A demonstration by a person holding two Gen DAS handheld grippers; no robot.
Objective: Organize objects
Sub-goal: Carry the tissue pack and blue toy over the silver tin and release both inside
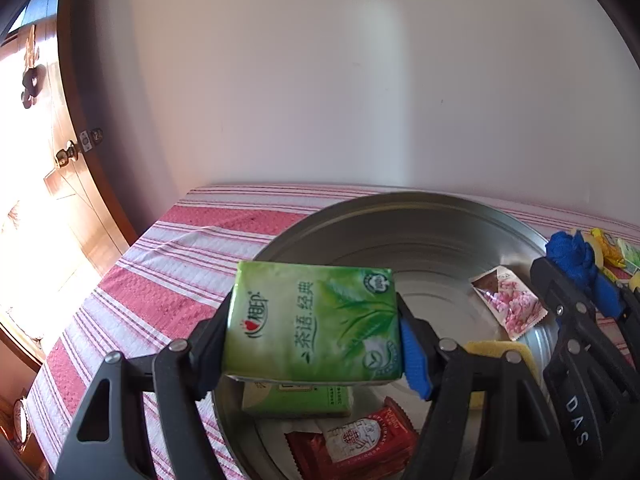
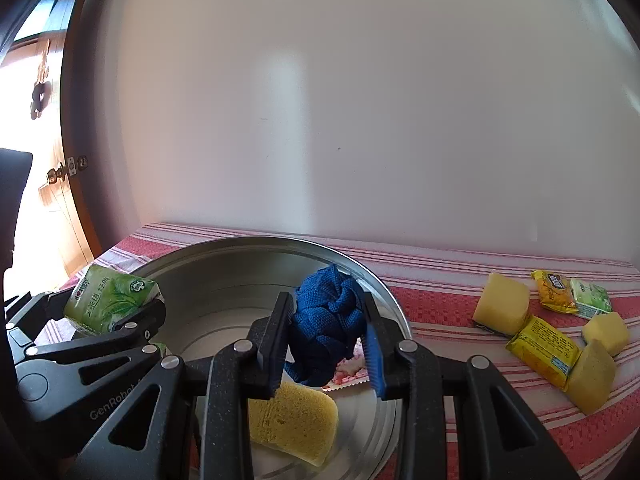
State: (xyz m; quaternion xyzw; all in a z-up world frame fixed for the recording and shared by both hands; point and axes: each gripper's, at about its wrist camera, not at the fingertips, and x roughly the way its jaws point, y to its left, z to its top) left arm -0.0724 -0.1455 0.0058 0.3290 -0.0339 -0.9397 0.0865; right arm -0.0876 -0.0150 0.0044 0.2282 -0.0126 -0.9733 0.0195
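My left gripper (image 1: pixel 314 328) is shut on a green tissue pack (image 1: pixel 316 320) and holds it above the round metal tray (image 1: pixel 420 216). My right gripper (image 2: pixel 330 328) is shut on a balled blue cloth (image 2: pixel 326 328), also above the tray (image 2: pixel 224 264). In the tray lie a second green pack (image 1: pixel 296 402), a red snack packet (image 1: pixel 360 444), a pink sachet (image 1: pixel 510 304) and a yellow sponge (image 2: pixel 292 424). The left gripper with its pack (image 2: pixel 112 304) shows at the left of the right wrist view.
On the red-striped cloth (image 2: pixel 440 300) right of the tray lie yellow sponges (image 2: pixel 502 308), yellow packets (image 2: pixel 544 344) and a small green pack (image 2: pixel 592 298). A white wall stands behind the table. A wooden door (image 1: pixel 72 184) is at the left.
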